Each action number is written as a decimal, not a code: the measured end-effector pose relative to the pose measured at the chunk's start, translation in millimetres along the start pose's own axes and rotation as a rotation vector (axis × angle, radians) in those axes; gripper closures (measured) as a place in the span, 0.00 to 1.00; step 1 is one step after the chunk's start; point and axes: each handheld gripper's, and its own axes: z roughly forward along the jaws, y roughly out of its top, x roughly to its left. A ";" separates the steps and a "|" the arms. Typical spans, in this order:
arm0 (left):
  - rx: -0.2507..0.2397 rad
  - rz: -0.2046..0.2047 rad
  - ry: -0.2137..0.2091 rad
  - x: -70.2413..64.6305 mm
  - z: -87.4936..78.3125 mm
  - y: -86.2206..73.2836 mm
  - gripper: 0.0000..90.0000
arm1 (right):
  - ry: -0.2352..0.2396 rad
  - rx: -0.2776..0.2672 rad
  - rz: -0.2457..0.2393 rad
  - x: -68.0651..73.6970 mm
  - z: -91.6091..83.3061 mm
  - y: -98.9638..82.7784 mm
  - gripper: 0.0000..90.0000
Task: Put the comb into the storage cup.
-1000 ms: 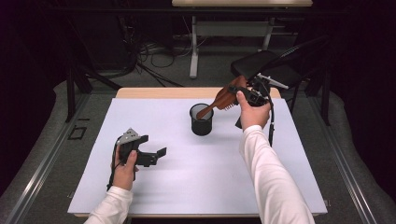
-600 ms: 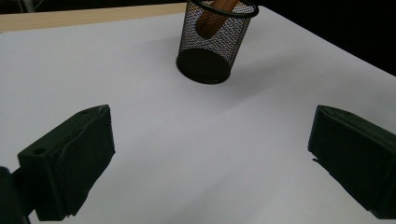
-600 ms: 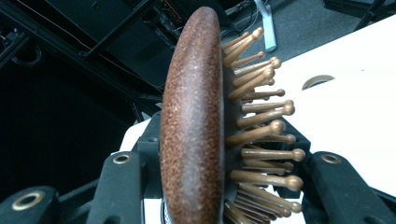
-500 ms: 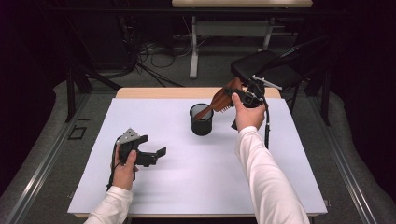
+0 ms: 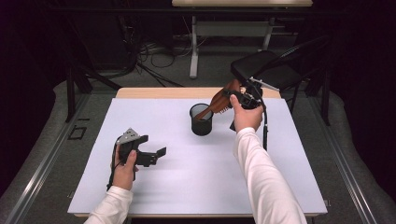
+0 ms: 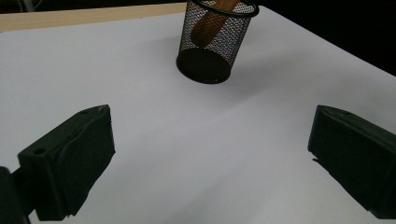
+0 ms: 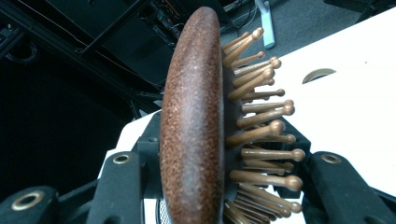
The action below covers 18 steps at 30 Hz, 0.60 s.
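Observation:
A brown wooden hairbrush [image 5: 219, 100] with peg bristles slants over the back of the table. Its handle end [image 6: 212, 21] rests inside a black mesh cup [image 5: 201, 120]. My right gripper [image 5: 236, 95] is shut on the brush head, just right of the cup and above it. In the right gripper view the brush [image 7: 191, 121] stands edge-on between the jaws, bristles to the right. My left gripper [image 5: 152, 145] rests on the white table top at front left, open with nothing between its jaws. It points toward the cup [image 6: 210, 42].
The white sheet [image 5: 187, 186] covers the table, with a strip of bare wood [image 5: 154, 92] along the far edge. A black chair [image 5: 271, 70] stands behind the back right corner. Cables and a table leg lie on the floor beyond.
My right hand has drifted a little to the left with the brush, whose handle stays in the cup. The left gripper has not moved.

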 end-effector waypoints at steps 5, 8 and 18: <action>0.001 0.001 0.001 0.2 0.1 -0.1 0.01 | 0.000 -0.003 0.005 0.2 2.1 -1.1 0.54; 0.002 0.002 0.001 0.3 0.1 -0.1 0.01 | -0.002 0.002 0.001 0.4 2.9 -1.9 0.54; 0.000 -0.001 0.000 0.5 -0.2 -0.1 0.01 | -0.007 0.011 -0.001 0.1 7.1 -5.1 0.54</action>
